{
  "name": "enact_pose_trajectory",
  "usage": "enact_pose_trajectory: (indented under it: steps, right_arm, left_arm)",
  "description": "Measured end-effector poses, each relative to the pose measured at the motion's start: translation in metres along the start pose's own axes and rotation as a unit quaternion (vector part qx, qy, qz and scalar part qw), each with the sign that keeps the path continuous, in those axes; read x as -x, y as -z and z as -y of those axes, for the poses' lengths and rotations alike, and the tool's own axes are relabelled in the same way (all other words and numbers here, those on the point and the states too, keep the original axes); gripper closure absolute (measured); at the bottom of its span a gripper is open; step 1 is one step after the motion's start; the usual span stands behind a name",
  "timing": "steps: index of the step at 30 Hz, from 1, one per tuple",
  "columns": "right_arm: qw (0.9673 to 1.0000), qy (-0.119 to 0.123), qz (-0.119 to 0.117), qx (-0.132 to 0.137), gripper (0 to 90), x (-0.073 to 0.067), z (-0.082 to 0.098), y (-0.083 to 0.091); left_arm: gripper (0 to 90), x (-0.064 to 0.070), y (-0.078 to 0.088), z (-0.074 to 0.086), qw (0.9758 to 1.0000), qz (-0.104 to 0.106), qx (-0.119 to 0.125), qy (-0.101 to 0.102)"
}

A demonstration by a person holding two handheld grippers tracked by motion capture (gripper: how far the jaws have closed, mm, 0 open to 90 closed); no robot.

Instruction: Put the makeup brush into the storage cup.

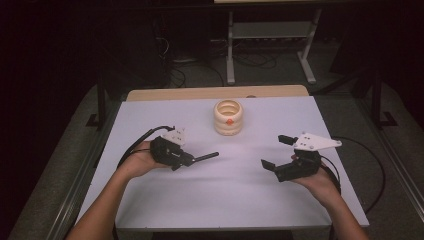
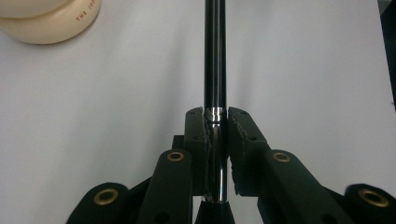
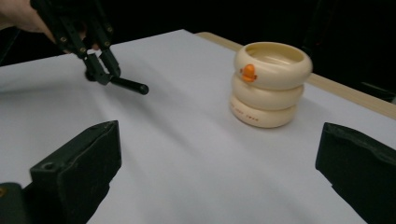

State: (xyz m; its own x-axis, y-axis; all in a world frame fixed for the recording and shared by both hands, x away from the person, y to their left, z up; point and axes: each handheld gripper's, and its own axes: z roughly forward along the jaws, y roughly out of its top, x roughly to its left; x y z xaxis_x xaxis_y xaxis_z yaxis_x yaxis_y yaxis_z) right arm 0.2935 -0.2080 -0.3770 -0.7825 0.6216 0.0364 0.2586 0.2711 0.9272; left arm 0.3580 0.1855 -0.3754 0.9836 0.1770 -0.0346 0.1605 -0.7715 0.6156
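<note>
Black rod [image 2: 215,56], slim and glossy, sits pinched between the pads of the left gripper [image 2: 215,116], whose jaws press together on its near end. In the left gripper view the rod runs straight out from the jaws over the white table cover [image 2: 303,70]. In the high view the left gripper [image 1: 192,159] is held in the person's left hand [image 1: 135,161] above the left half of the table, and the rod [image 1: 206,156] sticks out level toward the middle of the table. The right gripper view shows the rod [image 3: 128,86] off the surface, with its shadow below it.

Right gripper [image 1: 274,151] rests in the person's right hand [image 1: 320,182] over the right half of the table, its jaws spread wide with nothing between them.

Behind the two grippers, near the far middle of the table, stands a cream ringed container [image 1: 228,117] with an orange mark on its upper ring, upright and well apart from both grippers and from the rod.
</note>
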Motion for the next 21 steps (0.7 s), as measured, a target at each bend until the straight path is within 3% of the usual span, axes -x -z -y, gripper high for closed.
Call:
enact_pose_trajectory:
  steps: [4,5,7,13,21]
  right_arm:
    - [0.9996,0.010,-0.020,-0.017,0.0,0.001,-0.003,-0.004]
    - [0.9988,0.013,-0.037,-0.030,0.0,0.000,-0.006,-0.009]
    - [0.9980,0.017,-0.047,-0.039,0.0,-0.001,-0.007,-0.012]
    - [0.9963,0.027,-0.063,-0.053,0.0,-0.001,-0.010,-0.018]
    - [0.9919,0.043,-0.084,-0.085,0.1,-0.005,-0.014,-0.028]
  left_arm:
    - [78.6,0.004,0.002,-0.002,1.0000,0.000,0.005,-0.007]
    - [78.6,0.006,0.004,-0.002,0.9999,0.004,0.005,-0.010]
    - [78.6,0.007,0.004,-0.002,0.9999,0.004,0.005,-0.012]
    - [78.6,0.010,0.007,-0.002,0.9997,0.014,0.009,-0.016]
    - [78.6,0.016,0.004,-0.006,0.9992,0.025,-0.010,-0.030]
